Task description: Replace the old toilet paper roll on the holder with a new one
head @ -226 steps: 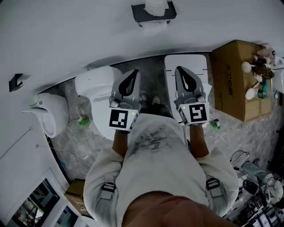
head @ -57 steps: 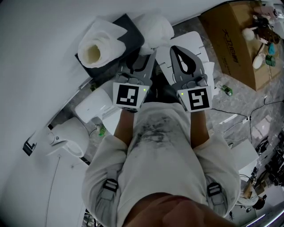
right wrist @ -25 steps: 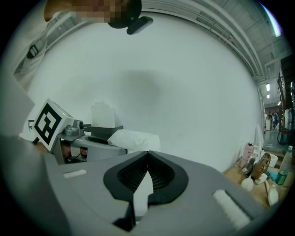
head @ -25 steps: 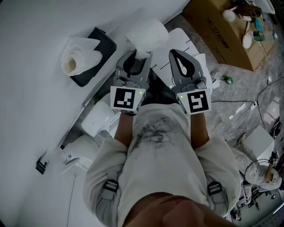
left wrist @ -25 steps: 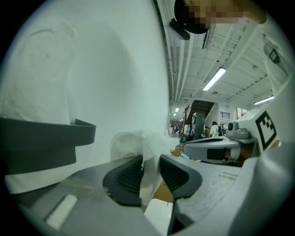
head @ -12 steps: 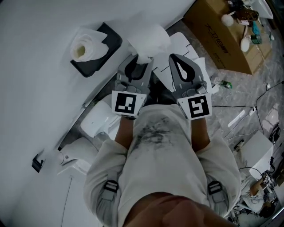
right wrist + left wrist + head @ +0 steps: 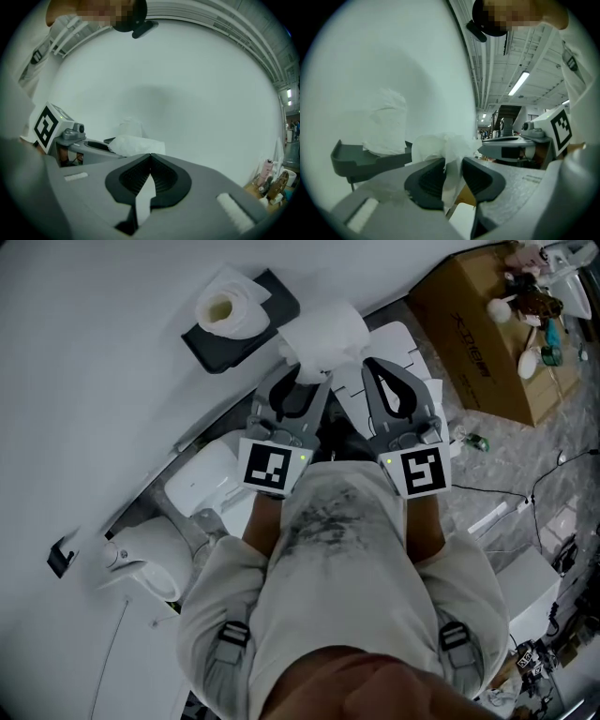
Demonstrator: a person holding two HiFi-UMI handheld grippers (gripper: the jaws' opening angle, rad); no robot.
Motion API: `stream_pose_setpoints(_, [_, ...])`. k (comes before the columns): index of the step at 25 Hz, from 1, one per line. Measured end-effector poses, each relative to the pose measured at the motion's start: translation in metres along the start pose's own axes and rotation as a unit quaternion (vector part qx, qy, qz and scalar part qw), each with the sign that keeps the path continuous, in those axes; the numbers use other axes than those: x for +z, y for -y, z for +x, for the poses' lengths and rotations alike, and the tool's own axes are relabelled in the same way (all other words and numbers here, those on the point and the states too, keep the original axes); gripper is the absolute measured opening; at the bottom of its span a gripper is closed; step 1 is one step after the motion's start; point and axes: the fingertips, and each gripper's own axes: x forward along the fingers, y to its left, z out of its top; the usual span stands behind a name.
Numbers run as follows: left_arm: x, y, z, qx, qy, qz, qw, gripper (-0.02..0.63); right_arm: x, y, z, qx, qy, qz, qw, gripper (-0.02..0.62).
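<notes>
New roll nearer holder edge, still apart

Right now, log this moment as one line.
left tongs: shut on toilet paper roll | right tongs: shut, empty | holder: bears second roll

Bright, diffuse light; white wall near washed out, soft grey shadows on it. Gripper views: fisheye bend, black corners, blurred foreground. Right of wall, ceiling strip lights glow.
</notes>
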Motion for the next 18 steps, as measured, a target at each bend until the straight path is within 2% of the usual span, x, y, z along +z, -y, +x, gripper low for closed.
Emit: stream_pose_setpoints(18, [0.004,-0.023,-0.062,0.057,0.014,-0.022,0.998,0.127,0.03,-0.048,0.034,0.076,0.025,-0.029,0.996,0.002])
